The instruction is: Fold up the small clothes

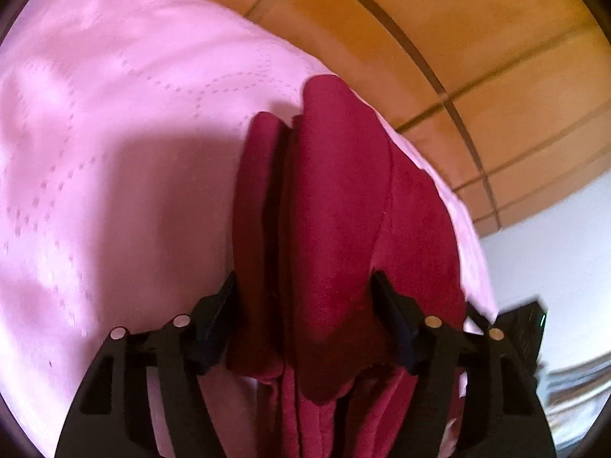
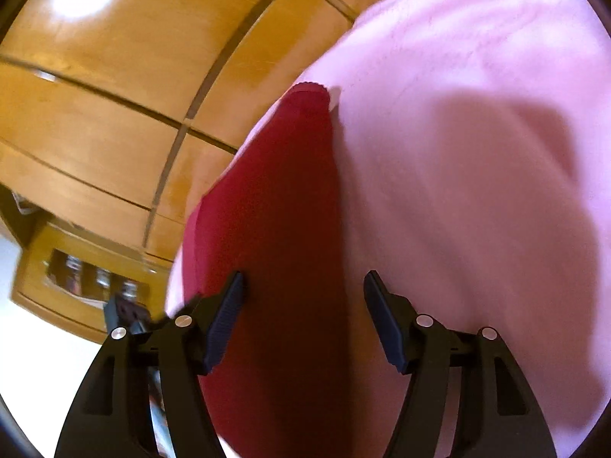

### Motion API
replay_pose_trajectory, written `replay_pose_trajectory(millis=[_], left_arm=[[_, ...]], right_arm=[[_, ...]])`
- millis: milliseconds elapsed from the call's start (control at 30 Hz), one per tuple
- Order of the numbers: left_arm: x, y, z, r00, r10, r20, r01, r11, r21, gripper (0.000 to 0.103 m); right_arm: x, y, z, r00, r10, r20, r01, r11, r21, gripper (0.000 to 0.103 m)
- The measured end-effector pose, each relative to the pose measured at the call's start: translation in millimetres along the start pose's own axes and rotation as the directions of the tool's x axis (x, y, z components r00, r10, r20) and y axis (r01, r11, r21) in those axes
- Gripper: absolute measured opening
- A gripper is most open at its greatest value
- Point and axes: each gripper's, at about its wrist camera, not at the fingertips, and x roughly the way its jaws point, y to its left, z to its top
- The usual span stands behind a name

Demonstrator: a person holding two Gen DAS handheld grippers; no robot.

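Mostly the room to move lies inward, across the pink quilted bedspread (image 1: 114, 133), which runs wide and bare away from the dark red garment (image 1: 343, 198). That garment lies in bunched folds close along the bedspread's edge, where the cover drops off toward the orange floor tiles (image 1: 477, 38); in the right wrist view the same edge runs past wooden panelling (image 2: 114, 95), with the red cloth stretched long and flat beside it. Both views are smeared by blur, and the near ends of the garment are cut off at the bottom of each picture, so its full shape is hard to make out. A dark object at the right rim of the left view is too blurred to name. The left gripper (image 1: 303, 297) points down at a slant over the folds, jaws apart, with a thick ridge of cloth rising between the fingers; the pads seem not to press on it, though the view is poor. The right gripper (image 2: 303, 297) slants down likewise, its jaws open above the flat red cloth, holding nothing.
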Motion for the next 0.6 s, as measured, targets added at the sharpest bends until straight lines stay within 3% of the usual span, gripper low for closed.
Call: replay_pose_trajectory(millis=[67, 333, 600], left_arm=[[2.2, -4.9, -2.4, 1.000, 0.007, 0.003, -0.007, 0.999, 0.042, 0.059], [2.9, -4.9, -6.7, 0.999, 0.019, 0.042, -0.022, 0.997, 0.072, 0.056], [3.7, -17.3, -6.1, 0.998, 0.055, 0.024, -0.057, 0.992, 0.110, 0.078]], right_arm=[[8.7, 2.8, 5.6, 1.000, 0.002, 0.000, -0.002, 1.000, -0.019, 0.063], [18.8, 9.7, 9.0, 1.000, -0.016, 0.016, 0.017, 0.997, -0.075, 0.059], [17.2, 18.5, 6.1, 0.997, -0.072, 0.026, 0.074, 0.993, -0.092, 0.059]])
